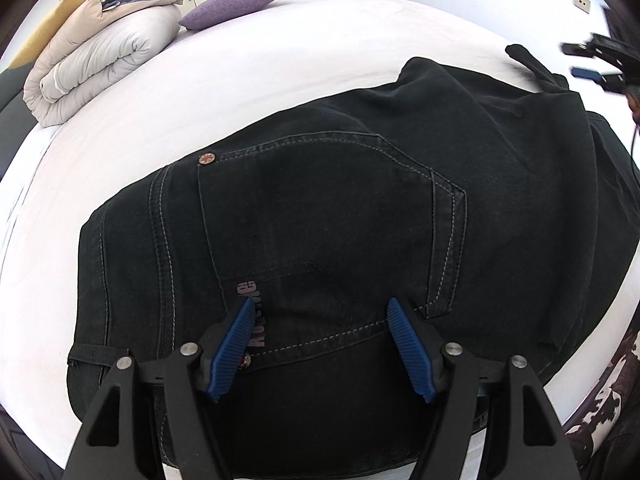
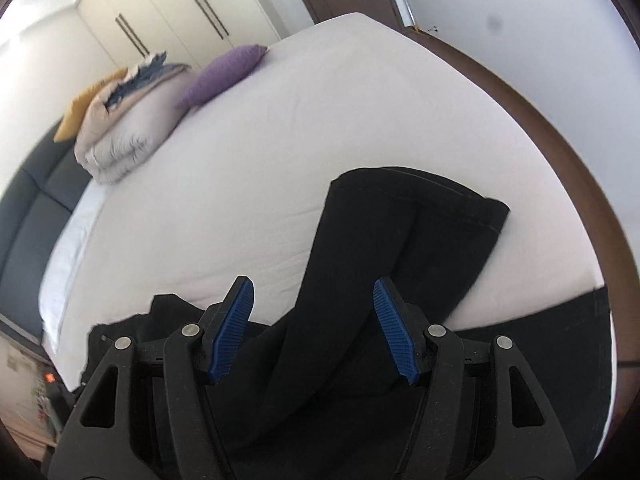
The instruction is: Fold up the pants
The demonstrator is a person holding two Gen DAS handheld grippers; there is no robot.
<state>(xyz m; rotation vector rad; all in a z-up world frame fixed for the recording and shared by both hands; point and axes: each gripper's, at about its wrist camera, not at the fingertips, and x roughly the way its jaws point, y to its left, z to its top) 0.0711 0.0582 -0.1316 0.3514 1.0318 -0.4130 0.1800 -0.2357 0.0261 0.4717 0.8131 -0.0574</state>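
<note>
Jaws of both the left gripper (image 1: 322, 308) and right gripper (image 2: 314, 292) hang wide open and empty over black pants (image 1: 360, 220) on the bed (image 1: 280, 40); grabbing one denim layer could skew the fold.

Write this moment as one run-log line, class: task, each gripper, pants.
task: fold pants | left gripper: open, over back pocket | right gripper: open, over legs | pants: on bed, not gripped
</note>
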